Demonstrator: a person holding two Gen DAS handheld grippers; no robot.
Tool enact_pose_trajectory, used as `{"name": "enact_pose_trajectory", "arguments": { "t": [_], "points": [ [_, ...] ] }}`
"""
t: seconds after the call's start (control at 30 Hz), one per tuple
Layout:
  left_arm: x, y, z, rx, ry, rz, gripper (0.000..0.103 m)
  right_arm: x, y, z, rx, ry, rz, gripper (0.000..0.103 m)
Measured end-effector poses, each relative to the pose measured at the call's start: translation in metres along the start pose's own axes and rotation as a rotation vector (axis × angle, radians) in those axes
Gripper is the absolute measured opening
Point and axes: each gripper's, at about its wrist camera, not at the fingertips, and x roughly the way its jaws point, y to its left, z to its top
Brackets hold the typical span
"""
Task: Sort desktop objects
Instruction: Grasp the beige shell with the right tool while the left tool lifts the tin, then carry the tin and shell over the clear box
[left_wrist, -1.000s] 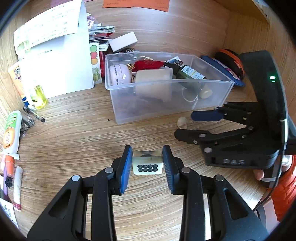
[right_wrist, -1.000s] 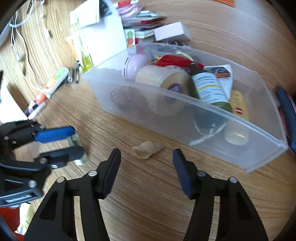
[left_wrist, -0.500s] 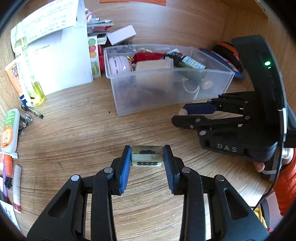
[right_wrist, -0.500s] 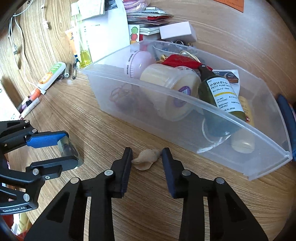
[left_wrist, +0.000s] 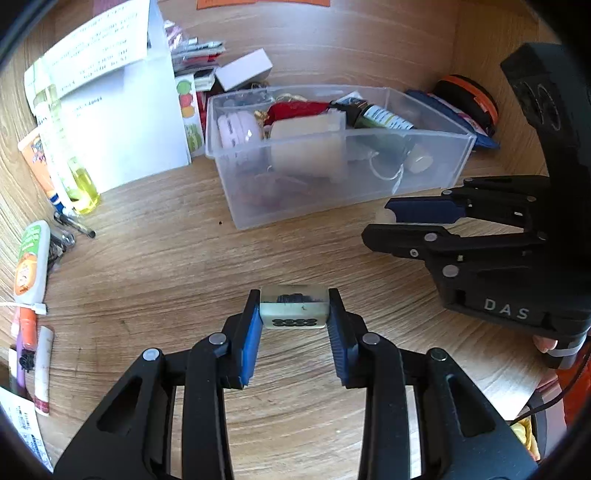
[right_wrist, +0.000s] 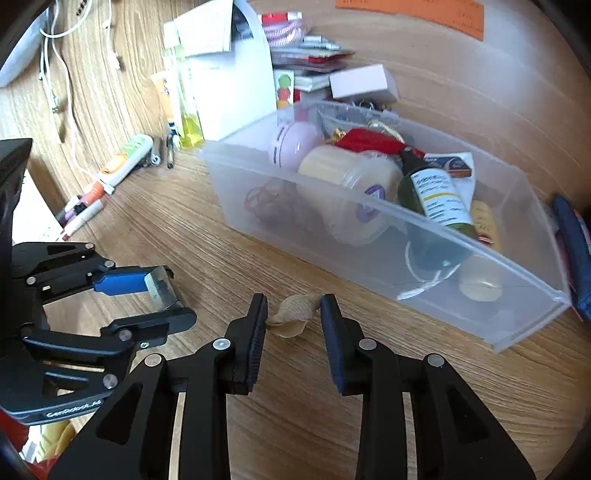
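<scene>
My left gripper (left_wrist: 294, 314) is shut on a white mahjong tile (left_wrist: 293, 309) with black dots and holds it above the wooden desk; it also shows in the right wrist view (right_wrist: 162, 286). My right gripper (right_wrist: 294, 314) has its pads on both sides of a tan seashell (right_wrist: 293, 312) that lies on the desk in front of a clear plastic bin (right_wrist: 480, 310). The bin (left_wrist: 332, 199) holds a bottle, a tape roll, a pink case and other items. From the left wrist view the right gripper (left_wrist: 380, 225) is at the right.
White papers and a box (left_wrist: 122, 110) stand left of the bin. Tubes and pens (left_wrist: 31, 258) lie along the left edge. A blue pouch and an orange-rimmed case (left_wrist: 469, 99) lie behind the bin. A wooden wall closes the back.
My left gripper closed on the tile and lifted it off the desk. My right gripper moved forward to the shell and narrowed around it.
</scene>
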Motion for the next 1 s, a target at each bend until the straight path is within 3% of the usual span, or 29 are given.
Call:
{"name": "enact_pose_trajectory", "arguments": {
  "t": [0.4,0.7,1.0],
  "points": [
    [-0.036,-0.023,0.026,0.031,-0.114,0.024,0.033,-0.054,-0.010,-0.006,0.025,-0.117,0.000,0.027],
    [-0.055,-0.027,0.048,0.004,-0.181,-0.035,0.033,-0.085,-0.030,-0.007,0.059,-0.187,-0.019,0.027],
    [-0.057,-0.020,0.075,-0.025,-0.227,-0.043,0.033,-0.106,-0.055,0.001,0.092,-0.241,-0.041,0.027]
  ]
}}
